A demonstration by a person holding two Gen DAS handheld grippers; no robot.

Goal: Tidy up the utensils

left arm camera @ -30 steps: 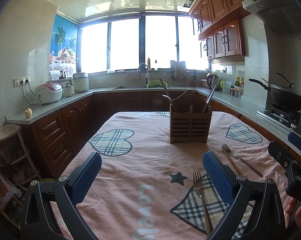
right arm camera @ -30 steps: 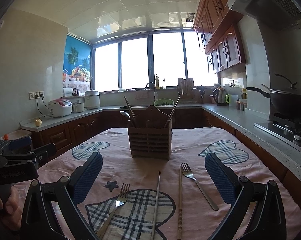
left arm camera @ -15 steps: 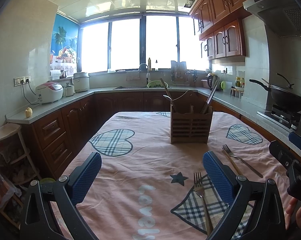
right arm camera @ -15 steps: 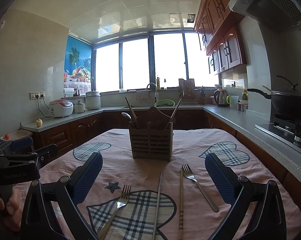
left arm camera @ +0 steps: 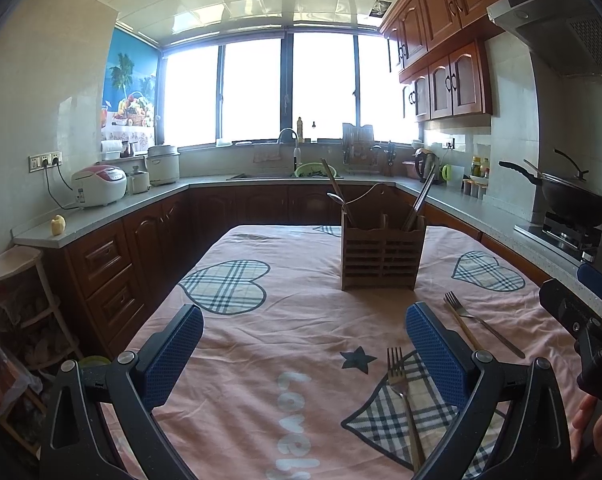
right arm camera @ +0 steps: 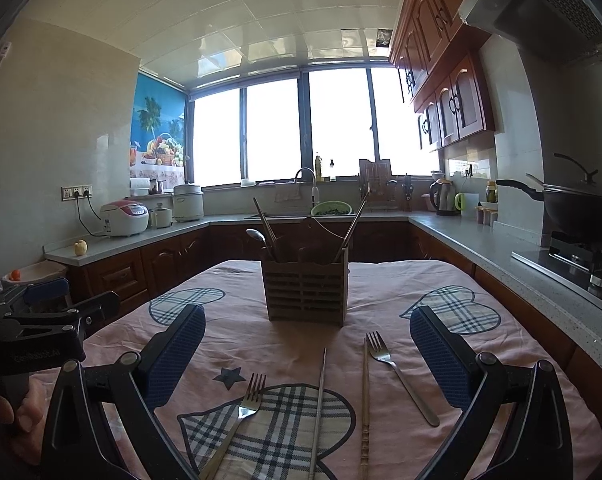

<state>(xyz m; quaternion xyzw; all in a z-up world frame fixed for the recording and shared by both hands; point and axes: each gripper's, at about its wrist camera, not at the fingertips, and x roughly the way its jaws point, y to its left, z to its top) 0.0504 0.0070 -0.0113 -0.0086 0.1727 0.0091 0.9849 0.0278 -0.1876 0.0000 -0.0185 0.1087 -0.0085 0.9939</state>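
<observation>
Almost nothing changes on this kitchen table over the last second: both wrist views hold nearly the same framing as a second ago, with only a slight drift of the cameras, and no utensil shifts place. For the sorting job that means a standstill, and the layout settles little, since some pieces already stand in the slatted wooden utensil caddy while others lie loose in front of it.

The caddy stands upright on the pink tablecloth with plaid hearts. A steel spoon and dark chopsticks lean out of its left side, more dark sticks out of its right.

In front of the caddy, toward the cameras, four pieces lie flat on the cloth: a steel fork with a gold handle to the left, a slim steel chopstick straight ahead, a wooden chopstick just right of it, and a plain steel fork farthest right, its tines pointing at the caddy.

The right gripper hovers with its blue-padded fingers spread wide, framing all four loose pieces and touching none. The left gripper, held left of the caddy's line, is likewise wide apart and empty; the gold-handled fork lies near its right finger without contact.
</observation>
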